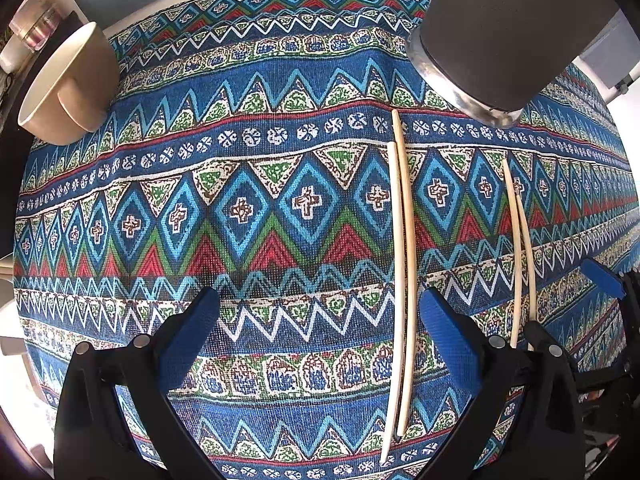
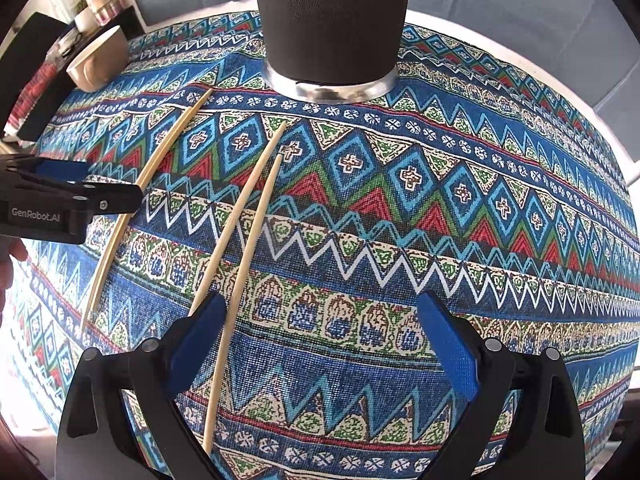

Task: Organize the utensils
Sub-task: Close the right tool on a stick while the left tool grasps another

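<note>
Two pairs of pale wooden chopsticks lie on the patterned tablecloth. In the left wrist view one pair (image 1: 404, 264) lies between my open left gripper's (image 1: 320, 320) fingers, near the right finger; the other pair (image 1: 520, 240) lies to the right. In the right wrist view one pair (image 2: 244, 248) runs past the left finger of my open right gripper (image 2: 320, 328); the other pair (image 2: 132, 200) lies farther left, under the left gripper (image 2: 72, 200). A dark cylindrical holder with a metal base (image 2: 332, 32) stands at the far side and also shows in the left wrist view (image 1: 500, 36).
A beige cup (image 1: 68, 88) stands at the far left of the cloth, also in the right wrist view (image 2: 100, 60). Jars and small items (image 2: 96, 4) sit beyond the table's left corner. The right gripper's blue finger (image 1: 600, 276) shows at the right.
</note>
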Demonstrator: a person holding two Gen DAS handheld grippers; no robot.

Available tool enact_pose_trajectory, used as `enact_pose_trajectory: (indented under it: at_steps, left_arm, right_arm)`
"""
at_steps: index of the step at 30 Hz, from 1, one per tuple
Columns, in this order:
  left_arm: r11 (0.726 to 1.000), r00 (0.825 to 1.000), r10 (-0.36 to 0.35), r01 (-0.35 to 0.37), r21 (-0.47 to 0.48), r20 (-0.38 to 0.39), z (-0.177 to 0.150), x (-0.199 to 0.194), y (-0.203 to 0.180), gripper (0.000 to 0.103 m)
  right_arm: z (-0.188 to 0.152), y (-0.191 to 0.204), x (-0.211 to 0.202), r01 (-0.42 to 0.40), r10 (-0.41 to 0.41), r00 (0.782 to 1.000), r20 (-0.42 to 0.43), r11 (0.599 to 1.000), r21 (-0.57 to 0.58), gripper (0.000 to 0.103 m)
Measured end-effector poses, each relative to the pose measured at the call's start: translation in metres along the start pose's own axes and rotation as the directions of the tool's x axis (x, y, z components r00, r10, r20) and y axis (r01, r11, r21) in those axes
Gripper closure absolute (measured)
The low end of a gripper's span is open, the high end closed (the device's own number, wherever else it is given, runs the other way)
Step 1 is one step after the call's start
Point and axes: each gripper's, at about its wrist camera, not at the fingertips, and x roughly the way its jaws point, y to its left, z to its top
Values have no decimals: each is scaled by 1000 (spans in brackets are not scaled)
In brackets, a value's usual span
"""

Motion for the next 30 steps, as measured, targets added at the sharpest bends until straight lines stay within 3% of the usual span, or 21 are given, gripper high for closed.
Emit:
enact_pose_trajectory:
  at_steps: [7, 11, 15, 21, 24, 27, 29, 30]
  left_arm:
    - [999, 1000, -27, 27, -18, -6, -27, -13, 27, 6]
    - [999, 999, 38, -37, 33, -21, -33, -8, 34, 4]
    - [999, 999, 42, -42, 19, -14, -27, -7, 28, 4]
    - [998, 999, 43, -44, 43, 14, -26, -10, 22, 4]
    - [998, 999, 40, -41, 56, 23, -30, -13, 20, 6]
    - [997, 999, 38, -40, 61, 26, -35, -19, 21, 12]
    - [997, 999, 36, -38, 61, 32, -38, -24, 28, 22]
    - [997, 999, 35, -36, 61, 32, -39, -27, 31, 25]
  right_arm:
    - [-1, -11, 1, -16, 16, 1000, -10, 1000, -23, 14]
    - [-4, -12, -1, -16, 16, 1000, -14, 999, -32, 14]
    - [-1, -10, -1, -17, 16, 999, -29, 999, -43, 16]
    - [-5, -20, -11, -20, 19, 999, -26, 999, -47, 39]
    - [-5, -27, -14, -21, 19, 999, -26, 999, -44, 56]
    - [-6, -37, -17, -20, 19, 999, -29, 999, -39, 75]
    - [-5, -44, -18, -15, 14, 999, -38, 1000, -23, 92]
    - [-5, -48, -18, -14, 13, 999, -43, 1000, -11, 95]
